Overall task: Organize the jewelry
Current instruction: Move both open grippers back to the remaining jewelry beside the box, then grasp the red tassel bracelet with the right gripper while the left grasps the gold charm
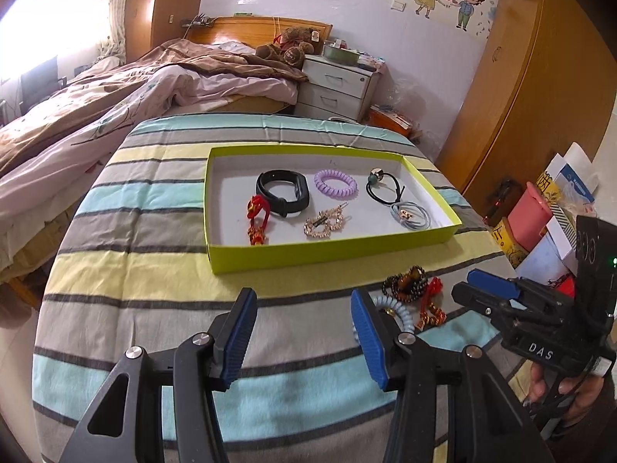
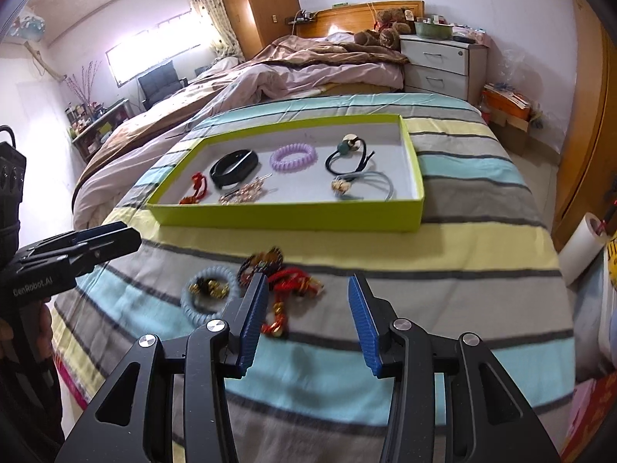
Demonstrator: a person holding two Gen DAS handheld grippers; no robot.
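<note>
A shallow green tray (image 1: 327,252) (image 2: 285,218) on the striped cloth holds a black band (image 1: 283,191), a purple coil tie (image 1: 334,181), a black hair tie (image 1: 385,187), a grey hair tie (image 1: 410,214), a gold clip (image 1: 327,223) and a red charm (image 1: 257,220). In front of the tray lie a light blue coil tie (image 2: 204,301), a dark bead bracelet (image 2: 262,264) and a red-and-gold charm (image 2: 293,293). My left gripper (image 1: 304,335) is open and empty, left of this pile. My right gripper (image 2: 306,322) is open, just over the red charm, touching nothing.
The striped table (image 1: 154,270) stands beside a bed (image 1: 115,96). A white nightstand (image 1: 335,85) and a wooden wardrobe (image 1: 540,96) are behind. Boxes (image 1: 540,223) sit on the floor at the right. A paper roll (image 2: 582,247) lies by the table's right edge.
</note>
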